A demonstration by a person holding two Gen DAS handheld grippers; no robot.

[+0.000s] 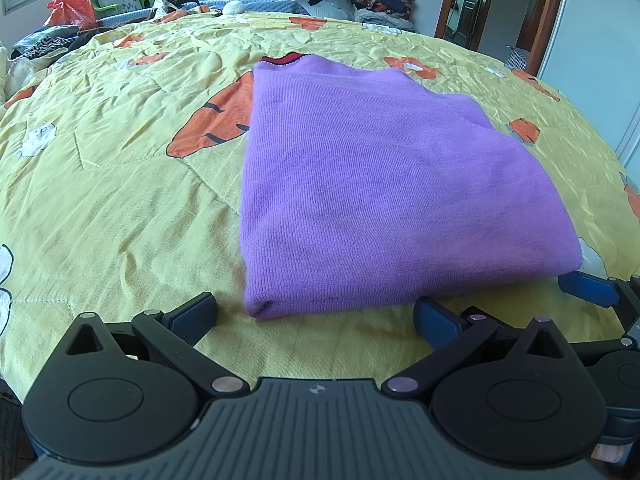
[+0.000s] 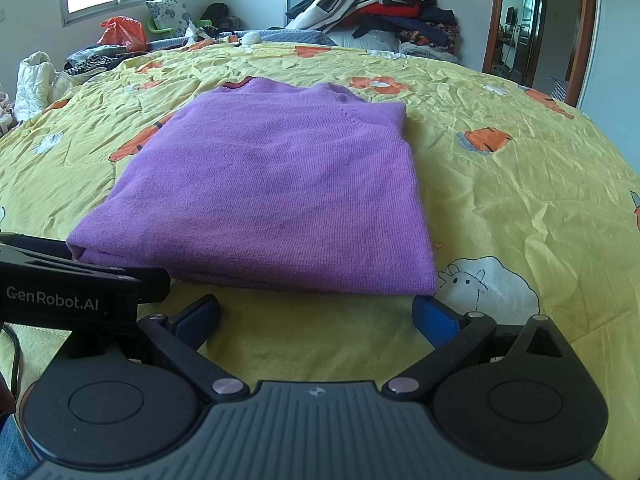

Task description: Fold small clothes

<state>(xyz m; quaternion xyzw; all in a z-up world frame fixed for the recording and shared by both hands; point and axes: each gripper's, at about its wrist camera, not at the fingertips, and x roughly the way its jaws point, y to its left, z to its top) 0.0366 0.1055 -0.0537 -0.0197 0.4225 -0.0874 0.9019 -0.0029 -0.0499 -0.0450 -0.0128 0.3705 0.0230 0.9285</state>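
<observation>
black hand-held gripper | blue pads | silver screws | "GenRobot.AI" label

You have one purple knit sweater lying folded into a flat, roughly rectangular stack on the yellow carrot-print bedspread. Its thick folded edge faces you near the bedspread's front edge, layers stacked evenly, while the neckline with dark red trim points toward the far side of the bedspread. The top surface lies smooth, with a sleeve seam showing near the far right corner.
</observation>
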